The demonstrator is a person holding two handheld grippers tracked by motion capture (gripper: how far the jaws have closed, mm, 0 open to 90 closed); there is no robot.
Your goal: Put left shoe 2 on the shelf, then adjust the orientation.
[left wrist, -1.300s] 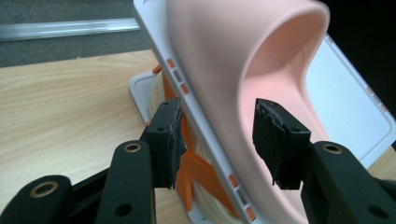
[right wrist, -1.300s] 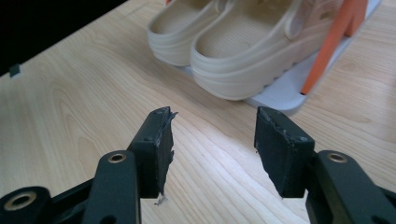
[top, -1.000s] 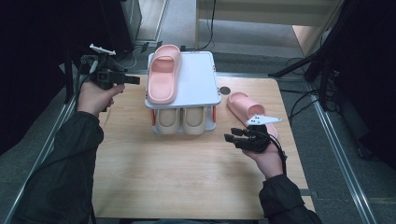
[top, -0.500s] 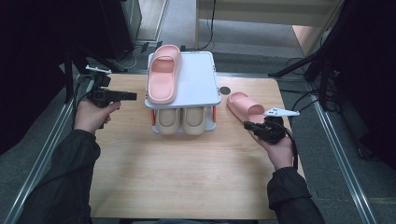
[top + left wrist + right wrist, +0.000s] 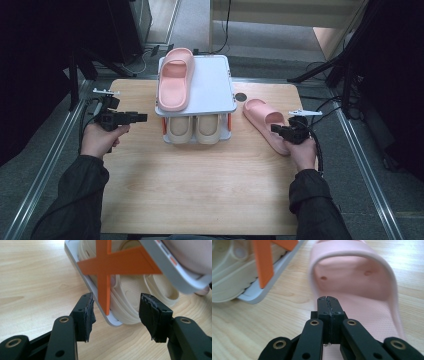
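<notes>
Wooden table (image 5: 200, 190), pale grain, near half bare. Right gripper (image 5: 276, 129) nearest the work: jaws pressed together on nothing, tips over the heel end of the loose pink slipper (image 5: 266, 125) at the table's right side; seen closer in the right gripper view (image 5: 328, 300), strap arch (image 5: 352, 255) straight ahead. Slipper's long axis ran away from the tongs, toe toward the far edge, angled slightly toward the white rack (image 5: 220, 100). Left gripper (image 5: 142, 118) well apart on the other side, jaws spread and empty, having just been opening, aimed at the rack's lower shelf. Second pink slipper (image 5: 175, 80) farther off, atop the rack. Judged: right hand's job.
</notes>
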